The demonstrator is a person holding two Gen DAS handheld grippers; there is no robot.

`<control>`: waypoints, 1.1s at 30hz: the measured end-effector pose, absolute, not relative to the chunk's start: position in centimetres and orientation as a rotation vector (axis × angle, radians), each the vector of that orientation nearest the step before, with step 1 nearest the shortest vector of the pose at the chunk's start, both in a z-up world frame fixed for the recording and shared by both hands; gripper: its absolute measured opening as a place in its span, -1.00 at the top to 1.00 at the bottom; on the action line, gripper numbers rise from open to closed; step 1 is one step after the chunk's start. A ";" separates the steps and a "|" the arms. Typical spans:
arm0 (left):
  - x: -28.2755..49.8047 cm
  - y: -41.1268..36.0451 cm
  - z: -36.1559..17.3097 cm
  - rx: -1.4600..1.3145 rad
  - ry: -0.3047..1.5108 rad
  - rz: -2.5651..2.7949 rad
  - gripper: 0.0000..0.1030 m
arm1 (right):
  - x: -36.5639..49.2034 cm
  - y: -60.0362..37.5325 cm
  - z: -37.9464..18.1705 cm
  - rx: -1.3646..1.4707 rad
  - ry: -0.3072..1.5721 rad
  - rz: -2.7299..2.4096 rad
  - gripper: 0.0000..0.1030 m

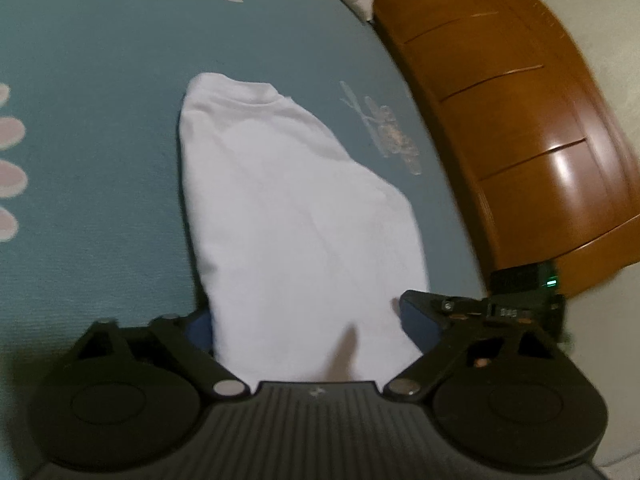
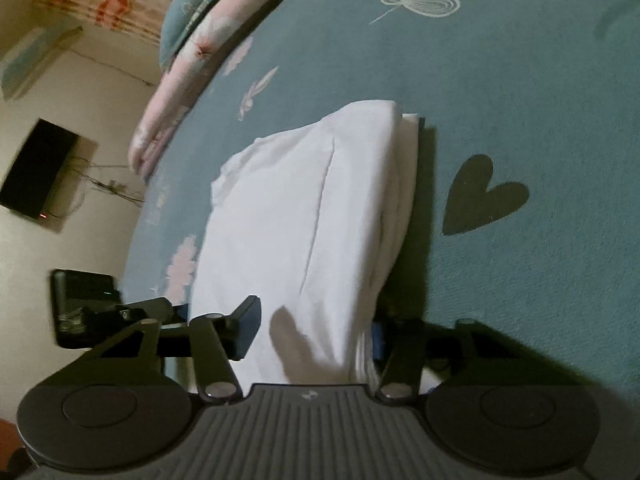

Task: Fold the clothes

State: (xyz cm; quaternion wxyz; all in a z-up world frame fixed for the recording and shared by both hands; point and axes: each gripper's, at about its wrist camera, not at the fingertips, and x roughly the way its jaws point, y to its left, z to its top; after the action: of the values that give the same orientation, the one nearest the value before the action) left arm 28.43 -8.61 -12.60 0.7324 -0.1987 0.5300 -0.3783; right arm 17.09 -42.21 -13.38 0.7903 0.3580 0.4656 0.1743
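A folded white garment (image 1: 288, 208) lies lengthwise on the teal bedsheet (image 1: 100, 120). Its near end reaches up between the fingers of my left gripper (image 1: 308, 324), which stands wide open with one blue pad at each edge of the cloth. In the right wrist view the same white garment (image 2: 288, 208) shows stacked layer edges along its right side. My right gripper (image 2: 314, 332) is open, its jaws set narrower, astride the garment's near end. Its left fingertip (image 2: 248, 320) rests in front of the cloth. Each gripper shows beside the other: the right gripper (image 1: 520, 304) and the left gripper (image 2: 96, 312).
A wooden bed frame (image 1: 520, 120) curves along the right of the sheet. A pink floral quilt (image 2: 188, 64) is bunched at the bed's far edge. A dark box (image 2: 36, 168) is on the wall beyond it. The teal bedsheet (image 2: 520, 100) stretches to the right.
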 end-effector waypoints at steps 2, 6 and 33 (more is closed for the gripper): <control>28.2 -9.1 -12.4 -0.376 1.158 -0.792 0.01 | 16.9 -42.0 -13.0 0.722 1.003 0.337 0.32; 27.7 -10.1 -11.9 -0.256 1.140 -0.711 0.22 | 16.5 -40.8 -12.2 0.611 0.981 0.304 0.39; 24.2 -19.1 -5.9 -0.074 0.977 -0.778 0.71 | 11.8 -39.5 -1.6 0.092 0.773 0.160 0.64</control>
State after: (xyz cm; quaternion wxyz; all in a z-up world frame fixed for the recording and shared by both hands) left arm 24.17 -19.08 -5.91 0.8107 -0.0344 0.4573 -0.3639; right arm 11.80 -39.49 -1.57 0.9221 0.0447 0.3765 0.0778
